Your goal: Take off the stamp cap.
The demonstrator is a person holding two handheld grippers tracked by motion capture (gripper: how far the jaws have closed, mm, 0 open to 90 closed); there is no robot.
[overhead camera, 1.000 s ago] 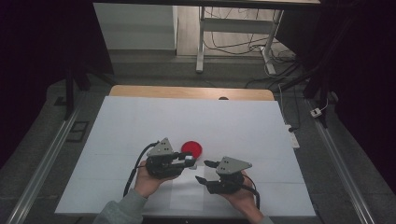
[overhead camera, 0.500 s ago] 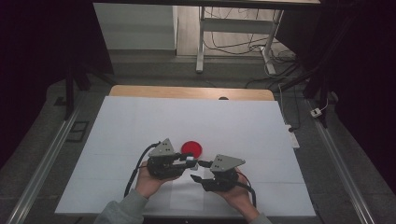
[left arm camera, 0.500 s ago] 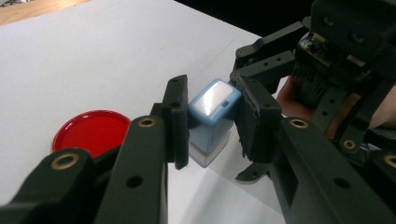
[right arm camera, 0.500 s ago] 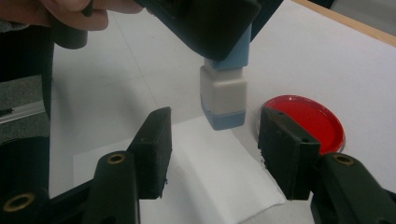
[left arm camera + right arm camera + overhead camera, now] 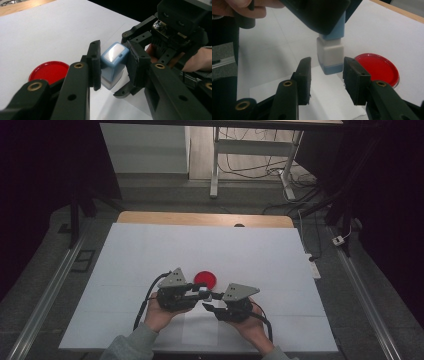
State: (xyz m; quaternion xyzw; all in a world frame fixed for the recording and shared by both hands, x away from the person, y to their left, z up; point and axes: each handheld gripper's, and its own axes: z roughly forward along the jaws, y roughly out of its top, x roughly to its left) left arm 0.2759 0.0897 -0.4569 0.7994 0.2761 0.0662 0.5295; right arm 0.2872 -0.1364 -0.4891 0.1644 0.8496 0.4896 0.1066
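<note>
Around the stamp (image 5: 331, 56), the right claw (image 5: 326, 75), narrower than before.

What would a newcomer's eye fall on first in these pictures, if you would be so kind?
Probably the red round pad, the only bright colour on the white table, just beyond the two grippers. Next comes the blue and white stamp, clamped upright in the left gripper. The right gripper has just been closing, its jaws on either side of the stamp's lower end with gaps showing.
</note>
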